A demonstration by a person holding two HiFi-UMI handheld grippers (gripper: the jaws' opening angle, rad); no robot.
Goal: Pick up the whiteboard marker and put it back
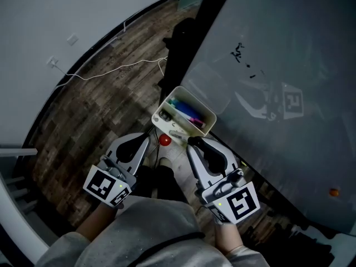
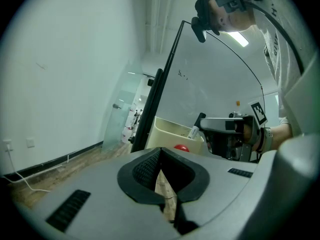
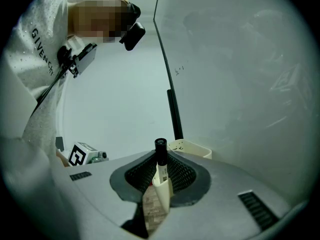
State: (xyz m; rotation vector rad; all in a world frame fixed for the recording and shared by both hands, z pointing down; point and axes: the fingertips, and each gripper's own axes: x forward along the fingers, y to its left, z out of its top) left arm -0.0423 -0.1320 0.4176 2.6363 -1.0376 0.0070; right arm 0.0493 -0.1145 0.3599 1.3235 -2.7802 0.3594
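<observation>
The bin (image 1: pixel 209 118) holds coloured markers (image 1: pixel 187 112). Just beside its rim my right gripper (image 1: pixel 192 143) clamps the whiteboard marker (image 3: pixel 161 170). My left gripper (image 1: pixel 149 139) is pinched together, empty. Open floor (image 1: pixel 105 99) lies left of the bin.

Dark wood-plank floor (image 1: pixel 100 110), worn & patchy. Plain white wall (image 1: pixel 50 10) on the left w/ black skirting (image 1: pixel 97 44) along its foot. Wall socket (image 1: pixel 53 62) low down, white cable (image 1: pixel 119 67) trailing from it across the planks. Big grey whiteboard (image 1: pixel 289 43) fills the right side, a few black scribbles on it, black post (image 1: pixel 193 38) at its edge. Left gripper view: frosted glass panel (image 2: pixel 119 109) further back, ceiling strip light (image 2: pixel 241 39) lit; room dim overall
</observation>
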